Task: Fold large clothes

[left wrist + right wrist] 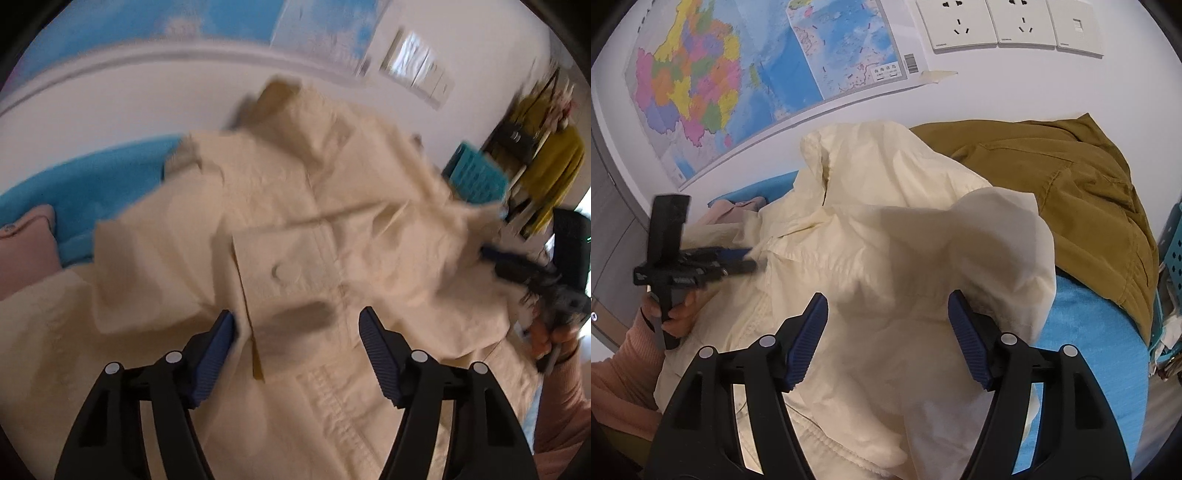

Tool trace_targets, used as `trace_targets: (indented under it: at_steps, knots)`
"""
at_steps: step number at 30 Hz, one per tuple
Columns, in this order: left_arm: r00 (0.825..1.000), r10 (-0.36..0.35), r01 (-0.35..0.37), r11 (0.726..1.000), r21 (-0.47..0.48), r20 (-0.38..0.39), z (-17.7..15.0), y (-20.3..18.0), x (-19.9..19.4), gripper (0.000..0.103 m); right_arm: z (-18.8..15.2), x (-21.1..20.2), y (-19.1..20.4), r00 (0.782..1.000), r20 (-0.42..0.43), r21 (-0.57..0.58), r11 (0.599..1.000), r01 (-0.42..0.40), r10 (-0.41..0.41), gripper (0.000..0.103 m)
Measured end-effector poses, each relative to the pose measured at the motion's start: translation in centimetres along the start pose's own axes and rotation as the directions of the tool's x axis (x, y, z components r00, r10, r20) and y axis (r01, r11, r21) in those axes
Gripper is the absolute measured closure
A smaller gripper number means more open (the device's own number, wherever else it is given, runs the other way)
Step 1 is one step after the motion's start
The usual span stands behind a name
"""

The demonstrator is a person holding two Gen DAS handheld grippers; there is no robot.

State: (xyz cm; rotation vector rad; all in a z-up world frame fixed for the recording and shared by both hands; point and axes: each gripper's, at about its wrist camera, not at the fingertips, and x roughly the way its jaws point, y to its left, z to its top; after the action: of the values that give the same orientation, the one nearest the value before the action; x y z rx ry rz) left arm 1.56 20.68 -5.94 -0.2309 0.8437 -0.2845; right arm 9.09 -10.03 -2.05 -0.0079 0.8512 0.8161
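Observation:
A large cream jacket (pixel 295 206) lies rumpled on a blue-covered surface (pixel 74 192). My left gripper (pixel 297 326) hovers open just above the jacket's front, near a flapped pocket with a snap (pixel 282 271); nothing sits between its pads. In the right wrist view the same jacket (pixel 886 229) bulges up in a loose fold. My right gripper (pixel 888 308) stands open over that fold, pads clear of the cloth. The left gripper (pixel 748 258) also shows in the right wrist view at the jacket's left edge, and the right gripper (pixel 491 258) shows in the left wrist view at the jacket's right side.
A mustard-brown garment (pixel 1052 192) is heaped behind the jacket to the right. A pink garment (pixel 26 251) lies at the left. A teal basket (pixel 476 177) and hanging yellow clothes (pixel 554 162) stand to the right. A wall map (pixel 738 85) and sockets (pixel 1015 26) hang behind.

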Motion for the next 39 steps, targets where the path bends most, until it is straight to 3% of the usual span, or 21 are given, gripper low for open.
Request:
trace_targets:
  at_steps: [3,5,7,10,15,17,19,23,24,27,29,31,32,33,36,38,39]
  knots:
    - [0.999,-0.026,0.025,0.999,0.032,0.031,-0.3,-0.3,-1.4,0.033,0.0,-0.1,-0.3,1.0,-0.003,0.005,1.0,-0.007,0.007,0.035]
    - [0.998,-0.062,0.063,0.997,0.036,-0.026,-0.8,-0.3,-0.4,0.033,0.1,0.1,-0.5,1.0,-0.004,0.013,1.0,-0.013,0.013,0.035]
    - [0.996,-0.034,0.037,0.998,0.045,-0.079,-1.2,-0.7,1.1,0.033,0.1,0.2,-0.6,1.0,-0.005,0.02,1.0,-0.015,0.016,0.034]
    - [0.99,-0.017,0.015,1.0,-0.018,-0.141,-1.1,0.4,3.3,0.033,-0.1,0.2,-0.4,1.0,-0.005,0.017,1.0,-0.016,0.016,0.033]
    - [0.987,-0.084,0.073,0.994,-0.08,-0.14,0.3,1.3,4.6,0.026,-0.1,0.1,-0.4,1.0,-0.006,0.012,1.0,-0.014,0.014,0.033]
    - [0.989,-0.106,0.098,0.992,-0.079,-0.105,0.9,0.9,4.4,0.062,0.0,0.0,-0.6,1.0,-0.004,0.019,1.0,-0.01,0.01,0.033]
    - [0.99,-0.12,0.113,0.989,-0.095,-0.069,0.9,0.8,3.2,0.082,0.1,-0.5,-0.7,1.0,0.009,0.026,1.0,0.002,-0.002,0.033]
    - [0.99,-0.136,0.132,0.981,-0.141,-0.024,-1.8,2.1,-1.4,0.089,0.4,-2.3,-0.6,0.998,0.062,0.0,1.0,0.014,-0.014,0.035]
    - [0.992,-0.12,0.113,0.983,-0.146,-0.035,-2.7,2.3,-2.2,0.089,0.6,-2.5,-0.5,0.998,0.066,-0.004,1.0,0.004,-0.004,0.037]
    - [0.993,0.003,-0.017,0.992,-0.124,-0.119,-5.1,2.6,-2.5,0.085,1.3,-1.4,0.9,0.999,0.039,-0.077,0.997,-0.01,0.013,0.056]
    - [0.99,0.004,-0.023,0.99,-0.137,-0.141,-5.9,3.4,-2.6,0.08,1.8,0.6,2.0,1.0,-0.008,-0.126,0.992,0.003,-0.004,0.065]
    - [0.989,0.008,-0.031,0.987,-0.155,-0.149,-6.3,3.7,-2.6,0.066,2.1,3.8,2.6,0.994,-0.073,-0.179,0.981,0.073,-0.087,0.068]
    - [0.99,0.008,-0.031,0.987,-0.161,-0.144,-6.3,3.7,-2.6,0.066,2.1,4.9,2.3,0.987,-0.101,-0.187,0.976,0.108,-0.128,0.078]
    - [0.99,0.006,-0.029,0.986,-0.162,-0.14,-6.4,3.8,-2.6,0.065,2.1,6.6,1.6,0.974,-0.156,-0.172,0.975,0.138,-0.165,0.081]
    - [0.991,0.006,-0.028,0.986,-0.166,-0.135,-6.5,4.1,-3.2,0.059,1.9,8.1,0.4,0.959,-0.237,-0.118,0.985,0.13,-0.155,0.078]
    - [0.993,0.034,-0.051,0.987,-0.155,-0.111,-6.5,3.7,-3.9,0.047,2.0,6.9,1.3,0.967,-0.208,-0.137,0.983,0.121,-0.148,0.058]
    - [0.995,0.054,-0.065,0.987,-0.146,-0.082,-6.7,3.7,-4.8,0.036,2.0,5.8,2.2,0.974,-0.178,-0.158,0.981,0.116,-0.144,0.057]
